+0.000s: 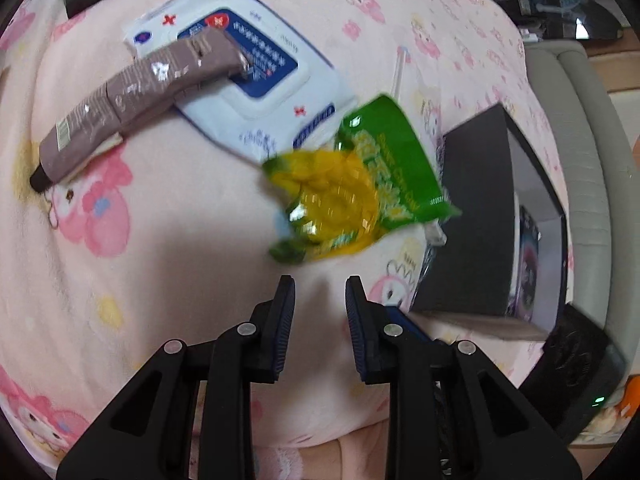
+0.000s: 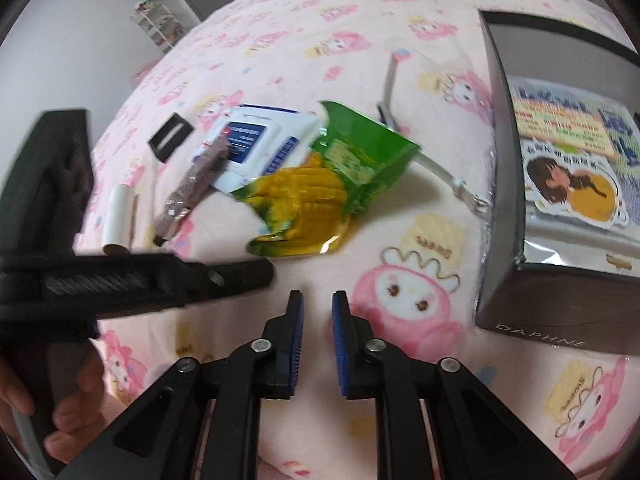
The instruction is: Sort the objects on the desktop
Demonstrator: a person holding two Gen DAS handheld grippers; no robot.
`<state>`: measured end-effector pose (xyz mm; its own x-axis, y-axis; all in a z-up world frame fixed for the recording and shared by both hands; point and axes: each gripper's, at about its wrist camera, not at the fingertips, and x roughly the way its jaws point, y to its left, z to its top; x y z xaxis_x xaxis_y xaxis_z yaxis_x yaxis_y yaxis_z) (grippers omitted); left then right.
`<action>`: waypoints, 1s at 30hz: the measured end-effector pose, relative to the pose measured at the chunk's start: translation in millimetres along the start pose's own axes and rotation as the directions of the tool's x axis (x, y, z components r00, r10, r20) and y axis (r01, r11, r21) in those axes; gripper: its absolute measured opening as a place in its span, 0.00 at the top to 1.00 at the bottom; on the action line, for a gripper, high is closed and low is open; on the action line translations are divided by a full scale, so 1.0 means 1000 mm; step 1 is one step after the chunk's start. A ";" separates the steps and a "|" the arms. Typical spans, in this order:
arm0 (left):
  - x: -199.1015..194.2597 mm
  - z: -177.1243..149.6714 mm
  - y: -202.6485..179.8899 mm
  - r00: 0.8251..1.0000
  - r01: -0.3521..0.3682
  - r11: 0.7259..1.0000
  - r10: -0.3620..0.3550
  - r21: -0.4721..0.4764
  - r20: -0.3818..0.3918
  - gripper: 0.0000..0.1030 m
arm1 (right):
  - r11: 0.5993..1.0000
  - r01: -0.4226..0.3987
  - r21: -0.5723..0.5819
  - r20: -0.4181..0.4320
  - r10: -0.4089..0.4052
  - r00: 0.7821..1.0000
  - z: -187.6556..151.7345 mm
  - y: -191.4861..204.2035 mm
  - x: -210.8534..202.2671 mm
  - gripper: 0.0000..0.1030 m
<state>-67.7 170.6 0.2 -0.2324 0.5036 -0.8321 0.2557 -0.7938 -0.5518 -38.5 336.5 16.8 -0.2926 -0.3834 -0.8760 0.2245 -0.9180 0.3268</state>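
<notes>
The green-and-yellow corn snack bag (image 1: 352, 184) lies on the pink blanket (image 1: 160, 240) beside the black box (image 1: 480, 220), probably light, crinkly and slippery, best pinched at an edge seam; both the left gripper (image 1: 320, 300) and the right gripper (image 2: 318, 312) have jaws slightly apart, holding nothing.

Tube (image 1: 136, 92) on wipes pack (image 1: 256, 80), pouch (image 1: 356, 184) btwn pack & box (image 1: 480, 224)
</notes>
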 end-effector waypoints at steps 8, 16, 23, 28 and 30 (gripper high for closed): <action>0.005 0.032 0.026 0.995 0.021 0.994 -0.011 -0.104 0.097 0.74 | 0.999 -0.038 -0.012 -0.028 0.038 0.999 0.017 0.013 0.028 0.68; 0.006 0.036 0.046 0.995 0.072 0.989 -0.061 -0.128 0.084 0.85 | 0.998 -0.050 0.027 -0.060 0.052 0.997 0.027 0.018 0.056 0.55; 0.003 0.030 0.032 0.995 0.078 0.990 -0.069 -0.114 0.075 0.93 | 0.999 -0.031 0.031 -0.030 0.032 0.999 0.023 0.020 0.045 0.55; -0.006 -0.001 0.009 0.997 0.051 0.996 -0.048 -0.068 0.057 0.97 | 0.997 -0.023 0.074 -0.009 0.023 1.000 0.014 0.006 0.029 0.55; -0.009 -0.014 0.009 0.998 0.043 0.996 -0.039 -0.072 0.051 0.97 | 0.995 -0.034 0.092 -0.020 0.036 0.999 0.008 0.002 0.024 0.55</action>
<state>-50.8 164.1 1.8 -0.2895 0.5165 -0.8059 0.3124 -0.7448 -0.5896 -52.5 325.0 -1.1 -0.2661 -0.4141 -0.8705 0.1478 -0.9099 0.3876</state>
